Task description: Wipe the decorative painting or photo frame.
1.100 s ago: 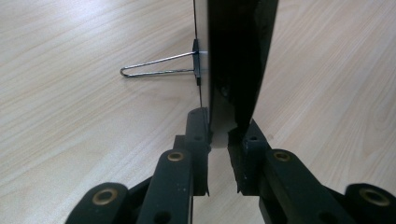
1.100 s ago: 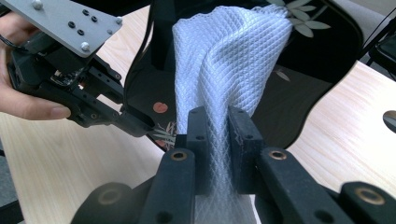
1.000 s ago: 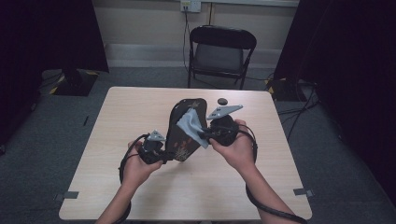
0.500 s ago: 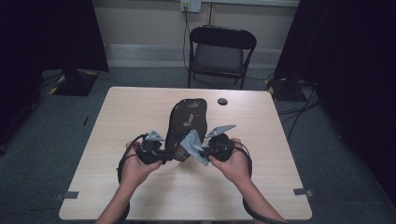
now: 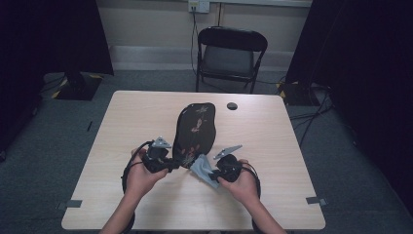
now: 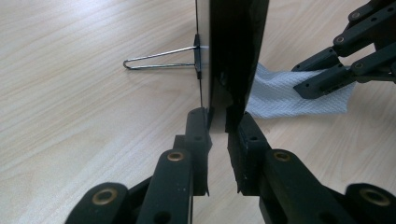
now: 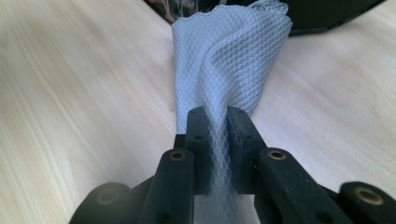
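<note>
My left tool (image 5: 171, 165) is clamped on the near end of the long black oval plaque with flower print (image 5: 195, 128). Its long axis runs away from me toward the folding chair (image 5: 229, 57). Right tool (image 5: 213, 171) pinches a white waffle cloth (image 7: 229, 60) just right of the plaque, low over the pale wooden counter (image 5: 272, 146). A small black disc (image 5: 232, 106) sits beyond it.

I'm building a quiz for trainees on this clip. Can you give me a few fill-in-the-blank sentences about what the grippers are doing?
1. The right gripper is shut on a white ____.
2. The left gripper clamps the edge of a black ____.
3. Beyond the table stands a folding ____.
4. A small dark ____ lies near the table's far edge.

Missing words: cloth; board; chair; disc
</note>
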### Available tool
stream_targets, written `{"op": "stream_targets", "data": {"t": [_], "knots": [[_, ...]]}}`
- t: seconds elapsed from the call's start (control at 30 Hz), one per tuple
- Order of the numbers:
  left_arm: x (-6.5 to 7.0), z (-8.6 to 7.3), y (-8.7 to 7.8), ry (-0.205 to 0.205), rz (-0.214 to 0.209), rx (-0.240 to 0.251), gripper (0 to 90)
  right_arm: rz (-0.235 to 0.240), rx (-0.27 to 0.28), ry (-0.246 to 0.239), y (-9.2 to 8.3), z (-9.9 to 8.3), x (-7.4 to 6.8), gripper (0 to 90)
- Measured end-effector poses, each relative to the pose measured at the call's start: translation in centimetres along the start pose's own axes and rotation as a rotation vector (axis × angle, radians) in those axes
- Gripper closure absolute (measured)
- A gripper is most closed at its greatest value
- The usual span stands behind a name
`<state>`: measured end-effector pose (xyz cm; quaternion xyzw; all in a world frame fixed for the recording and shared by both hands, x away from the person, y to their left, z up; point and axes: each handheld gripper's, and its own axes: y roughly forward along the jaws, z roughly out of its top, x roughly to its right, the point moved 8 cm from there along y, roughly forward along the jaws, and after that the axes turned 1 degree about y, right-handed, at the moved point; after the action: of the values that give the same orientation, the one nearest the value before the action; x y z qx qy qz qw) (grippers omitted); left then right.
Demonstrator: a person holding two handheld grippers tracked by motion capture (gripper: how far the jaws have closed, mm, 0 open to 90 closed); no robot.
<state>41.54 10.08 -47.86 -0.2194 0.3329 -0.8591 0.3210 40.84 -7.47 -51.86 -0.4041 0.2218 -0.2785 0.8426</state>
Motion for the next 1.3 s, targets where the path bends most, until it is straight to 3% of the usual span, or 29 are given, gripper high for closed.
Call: {"op": "stream_targets", "data": {"t": [0.23, 0.37, 0.7, 1.0, 1.1, 1.3], "knots": [[-0.1, 0.0, 0.0, 0.001, -0.001, 0.007, 78.5, -0.011, 0.002, 0.015, -0.3, -0.7, 0.5, 80.8], [-0.1, 0.0, 0.0, 0.002, -0.001, 0.006, 78.6, -0.023, 0.043, 0.020, -2.1, 0.3, 1.1, 80.9], [-0.2, 0.0, 0.0, 0.003, -0.007, 0.008, 78.6, -0.079, 0.175, -0.037, -8.5, 6.3, 1.1, 81.0], [-0.2, 0.1, 0.1, 0.006, -0.007, 0.011, 78.6, -0.101, 0.286, -0.107, -12.8, 11.7, -0.9, 81.0], [-0.3, 0.1, 0.1, 0.008, -0.009, 0.009, 78.6, -0.101, 0.283, -0.125, -12.9, 12.5, -1.5, 81.0], [-0.3, 0.1, 0.1, 0.011, -0.011, 0.004, 78.7, -0.080, 0.235, -0.125, -10.6, 11.7, -1.7, 80.9]]}}
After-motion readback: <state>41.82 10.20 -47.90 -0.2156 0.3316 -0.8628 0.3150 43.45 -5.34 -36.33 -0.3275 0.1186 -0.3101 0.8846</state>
